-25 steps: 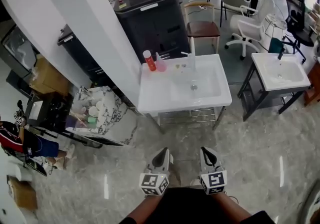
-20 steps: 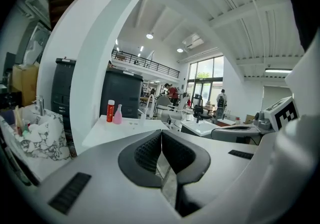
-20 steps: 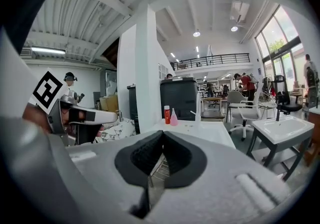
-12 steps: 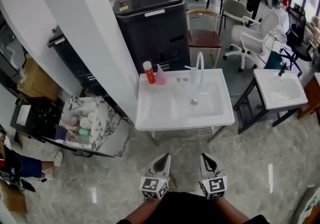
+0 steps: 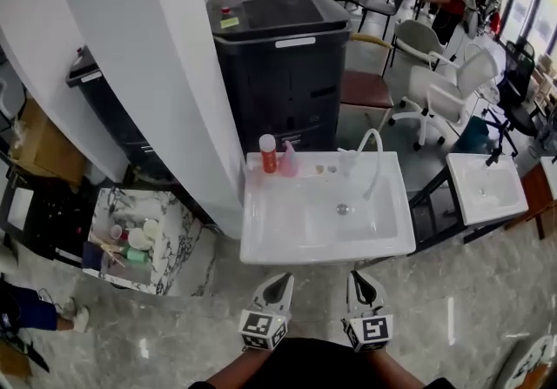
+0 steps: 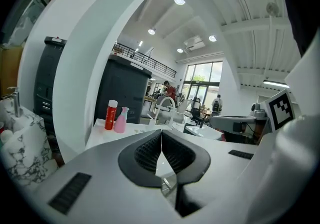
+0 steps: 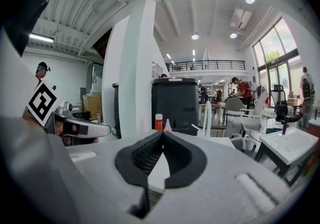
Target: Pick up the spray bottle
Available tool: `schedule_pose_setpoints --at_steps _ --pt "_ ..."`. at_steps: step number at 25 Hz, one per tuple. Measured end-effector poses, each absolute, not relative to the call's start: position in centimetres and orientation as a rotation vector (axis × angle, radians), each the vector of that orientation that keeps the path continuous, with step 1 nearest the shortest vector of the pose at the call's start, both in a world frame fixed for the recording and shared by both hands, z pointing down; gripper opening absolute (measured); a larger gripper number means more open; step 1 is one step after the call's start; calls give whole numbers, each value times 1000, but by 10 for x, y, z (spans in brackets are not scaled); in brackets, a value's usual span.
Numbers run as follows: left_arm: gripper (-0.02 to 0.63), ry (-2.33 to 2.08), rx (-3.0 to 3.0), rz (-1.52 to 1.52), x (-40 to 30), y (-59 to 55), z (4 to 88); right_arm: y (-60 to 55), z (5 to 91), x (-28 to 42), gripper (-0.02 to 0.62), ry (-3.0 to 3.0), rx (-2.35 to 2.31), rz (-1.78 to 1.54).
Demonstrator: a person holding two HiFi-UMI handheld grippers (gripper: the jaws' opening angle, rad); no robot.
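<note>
A small pink spray bottle (image 5: pixel 288 161) stands at the back left corner of a white sink basin (image 5: pixel 296 244), right beside a red bottle with a white cap (image 5: pixel 268 153). The left gripper view shows the pink spray bottle (image 6: pixel 120 120) far ahead and to the left; in the right gripper view the spray bottle (image 7: pixel 168 126) is small, just above the jaw tips. My left gripper (image 5: pixel 279 279) and right gripper (image 5: pixel 359 277) hover side by side over the floor, just short of the basin's front edge. Both are shut and hold nothing.
A curved white faucet (image 5: pixel 374 161) rises at the basin's back right. Behind the basin stands a big dark grey bin (image 5: pixel 278 48); a broad white pillar (image 5: pixel 148 74) is on its left. A marble-patterned cart (image 5: pixel 174 244) with toiletries is at left, a second sink (image 5: pixel 483 187) at right.
The basin and its bottles have come nearer and lower in the head view as both grippers advanced toward them together. Both stay shut and empty.
</note>
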State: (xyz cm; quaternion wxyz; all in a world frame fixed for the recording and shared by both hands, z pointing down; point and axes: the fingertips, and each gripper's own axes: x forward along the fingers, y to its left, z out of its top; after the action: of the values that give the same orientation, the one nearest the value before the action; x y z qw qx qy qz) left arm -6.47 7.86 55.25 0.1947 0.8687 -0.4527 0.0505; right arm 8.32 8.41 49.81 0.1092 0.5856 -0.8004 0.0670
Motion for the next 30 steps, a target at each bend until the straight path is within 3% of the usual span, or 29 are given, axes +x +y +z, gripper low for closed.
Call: schedule_pose_setpoints --at_steps 14,30 --pt "17 -1264 2467 156 -103 -41 578 -1 517 40 -2 -2340 1706 241" --pt "17 -1378 2384 138 -77 -196 613 -178 541 48 -2 -2527 1540 304"
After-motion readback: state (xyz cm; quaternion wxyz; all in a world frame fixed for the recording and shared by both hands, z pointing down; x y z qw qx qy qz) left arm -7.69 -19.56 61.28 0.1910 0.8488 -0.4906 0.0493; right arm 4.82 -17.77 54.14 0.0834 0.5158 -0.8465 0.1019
